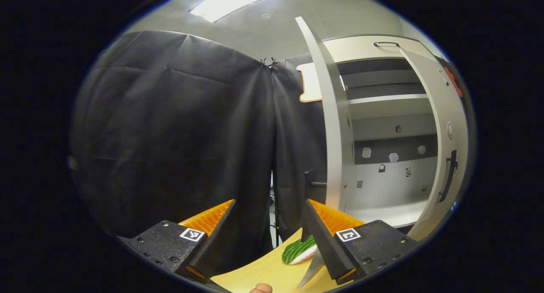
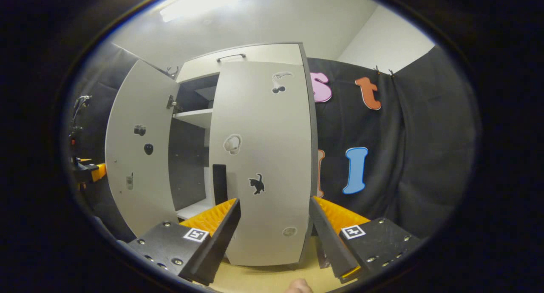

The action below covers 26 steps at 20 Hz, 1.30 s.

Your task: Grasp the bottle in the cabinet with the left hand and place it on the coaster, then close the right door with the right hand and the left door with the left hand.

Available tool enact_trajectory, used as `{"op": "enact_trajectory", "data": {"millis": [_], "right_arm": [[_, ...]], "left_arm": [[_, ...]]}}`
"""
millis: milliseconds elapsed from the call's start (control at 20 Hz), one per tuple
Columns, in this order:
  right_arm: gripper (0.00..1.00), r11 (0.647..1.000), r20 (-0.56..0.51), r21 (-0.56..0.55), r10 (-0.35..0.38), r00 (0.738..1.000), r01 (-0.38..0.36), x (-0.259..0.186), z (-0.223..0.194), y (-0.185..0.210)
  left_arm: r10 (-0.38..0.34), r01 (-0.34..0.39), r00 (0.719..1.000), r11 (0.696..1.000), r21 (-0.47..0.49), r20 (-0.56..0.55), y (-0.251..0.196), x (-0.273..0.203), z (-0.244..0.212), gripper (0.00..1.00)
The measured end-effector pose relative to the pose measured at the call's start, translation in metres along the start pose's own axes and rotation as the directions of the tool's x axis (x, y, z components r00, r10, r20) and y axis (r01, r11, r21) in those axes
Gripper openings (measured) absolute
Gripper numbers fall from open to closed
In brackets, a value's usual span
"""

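Observation:
My left gripper [image 1: 270,203] is open, nothing between its fingers, facing the black cloth left of the grey cabinet [image 1: 382,114]. By its right finger, a green-striped coaster [image 1: 297,251] with a white and pink edge lies on the wooden table, partly hidden. The cabinet's left door [image 1: 333,114] stands open, edge-on to me. In the right gripper view my right gripper [image 2: 275,199] is open, close in front of the right door [image 2: 263,157], which looks shut or nearly shut. The left door [image 2: 140,157] hangs wide open. The other gripper [image 2: 89,172] shows at far left.
Bare shelves [image 1: 389,99] show inside the open left half. A black handle [image 2: 219,184] sits at the right door's left edge. The wooden table [image 1: 263,271] runs under both grippers. Black cloth [image 2: 403,157] surrounds the cabinet.

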State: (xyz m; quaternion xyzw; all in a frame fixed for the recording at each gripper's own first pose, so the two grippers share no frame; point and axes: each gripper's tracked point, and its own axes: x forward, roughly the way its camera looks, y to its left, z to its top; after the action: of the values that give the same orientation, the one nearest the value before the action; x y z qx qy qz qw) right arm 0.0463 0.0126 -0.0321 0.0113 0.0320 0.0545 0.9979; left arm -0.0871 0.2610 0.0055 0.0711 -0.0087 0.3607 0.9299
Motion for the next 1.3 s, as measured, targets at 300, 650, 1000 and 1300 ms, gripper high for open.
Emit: {"op": "enact_trajectory", "data": {"millis": [300, 650, 1000, 1300], "right_arm": [[0.97, 1.000, -0.006, 0.006, -0.020, 1.000, 0.020, 0.002, -0.004, -0.010], [0.97, 0.999, -0.001, 0.021, 0.045, 0.999, -0.045, 0.006, -0.002, 0.013], [0.97, 0.998, 0.002, 0.020, 0.063, 0.998, -0.063, 0.000, 0.001, 0.014], [0.97, 0.999, 0.009, 0.026, 0.037, 0.999, -0.037, -0.008, 0.003, 0.005]], "left_arm": [[-0.060, 0.059, 0.998, 0.997, -0.058, -0.001, -0.006, 0.002, -0.003, 0.92], [-0.187, 0.187, 0.982, 0.980, -0.072, 0.010, -0.020, 0.001, 0.004, 0.92], [-0.335, 0.336, 0.942, 0.938, -0.087, 0.017, -0.056, -0.009, 0.007, 0.88], [-0.439, 0.438, 0.898, 0.892, -0.112, 0.014, -0.099, -0.020, 0.006, 0.92]]}}
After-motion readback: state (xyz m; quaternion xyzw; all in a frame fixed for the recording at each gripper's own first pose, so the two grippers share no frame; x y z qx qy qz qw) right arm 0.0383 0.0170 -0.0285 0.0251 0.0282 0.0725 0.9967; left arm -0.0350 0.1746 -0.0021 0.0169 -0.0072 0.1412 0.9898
